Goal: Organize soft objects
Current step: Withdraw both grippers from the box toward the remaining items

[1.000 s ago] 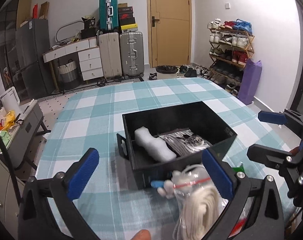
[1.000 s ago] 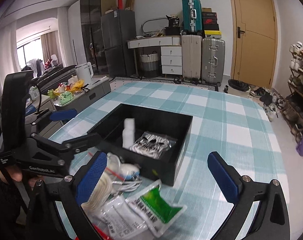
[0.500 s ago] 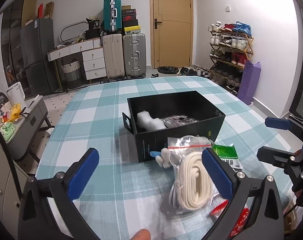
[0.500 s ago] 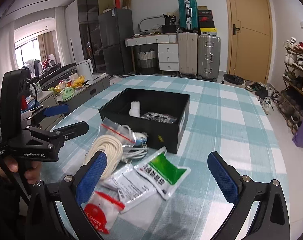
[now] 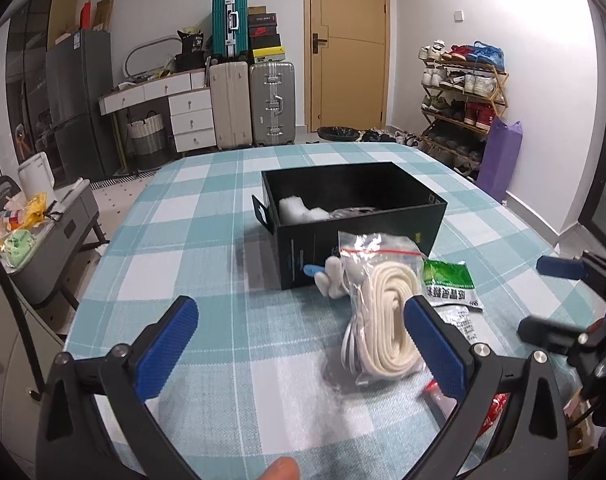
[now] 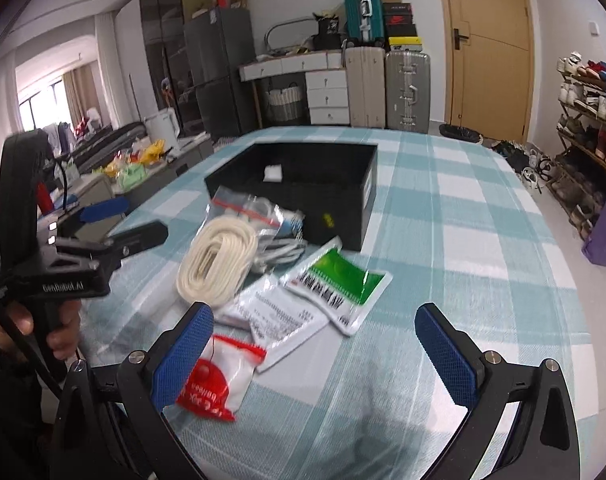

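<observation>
A black open box [image 5: 355, 216] [image 6: 303, 196] stands mid-table with a white foam piece [image 5: 299, 211] and a silvery packet inside. In front of it lie a clear bag with coiled white rope [image 5: 385, 320] [image 6: 219, 258], a green sachet [image 5: 449, 284] [image 6: 339, 278], a white printed sachet [image 6: 281, 316] and a red-and-white bag [image 6: 215, 380]. My left gripper [image 5: 299, 344] is open and empty, low over the table, its right finger beside the rope bag. My right gripper [image 6: 315, 356] is open and empty, above the sachets.
The table has a teal checked cloth [image 5: 191, 240]. Past its far edge stand suitcases [image 5: 271, 104], a drawer unit, a door and a shoe rack [image 5: 459, 92]. A grey side cabinet [image 5: 43, 240] stands to the left.
Both grippers have pulled back from the box toward the table's near edge. The box looks smaller and farther, and more sachets have come into view. Both stay open.
</observation>
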The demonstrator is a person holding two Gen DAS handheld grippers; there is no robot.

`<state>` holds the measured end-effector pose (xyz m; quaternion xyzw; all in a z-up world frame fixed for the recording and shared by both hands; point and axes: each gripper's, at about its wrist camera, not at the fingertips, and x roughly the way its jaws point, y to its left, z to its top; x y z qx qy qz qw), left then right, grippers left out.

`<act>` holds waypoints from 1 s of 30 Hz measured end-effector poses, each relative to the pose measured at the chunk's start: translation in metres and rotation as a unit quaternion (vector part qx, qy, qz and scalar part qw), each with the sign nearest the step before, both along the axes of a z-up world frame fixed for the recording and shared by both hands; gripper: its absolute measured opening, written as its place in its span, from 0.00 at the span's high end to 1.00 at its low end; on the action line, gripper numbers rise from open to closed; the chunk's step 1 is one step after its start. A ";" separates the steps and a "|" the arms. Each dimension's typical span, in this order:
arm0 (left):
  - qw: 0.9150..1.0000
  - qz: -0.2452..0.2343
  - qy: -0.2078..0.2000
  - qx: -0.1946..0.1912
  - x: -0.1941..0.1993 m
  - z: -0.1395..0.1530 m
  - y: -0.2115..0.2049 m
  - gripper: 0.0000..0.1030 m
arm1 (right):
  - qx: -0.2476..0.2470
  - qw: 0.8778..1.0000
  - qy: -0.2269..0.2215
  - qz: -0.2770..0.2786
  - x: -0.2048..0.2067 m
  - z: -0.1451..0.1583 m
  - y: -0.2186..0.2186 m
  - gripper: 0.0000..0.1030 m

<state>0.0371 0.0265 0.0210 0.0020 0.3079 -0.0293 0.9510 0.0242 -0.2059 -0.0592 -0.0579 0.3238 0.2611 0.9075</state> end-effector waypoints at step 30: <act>1.000 -0.003 0.026 -0.007 0.001 -0.016 0.002 0.00 | -0.031 0.995 0.076 0.048 -0.015 -0.047 0.052 0.01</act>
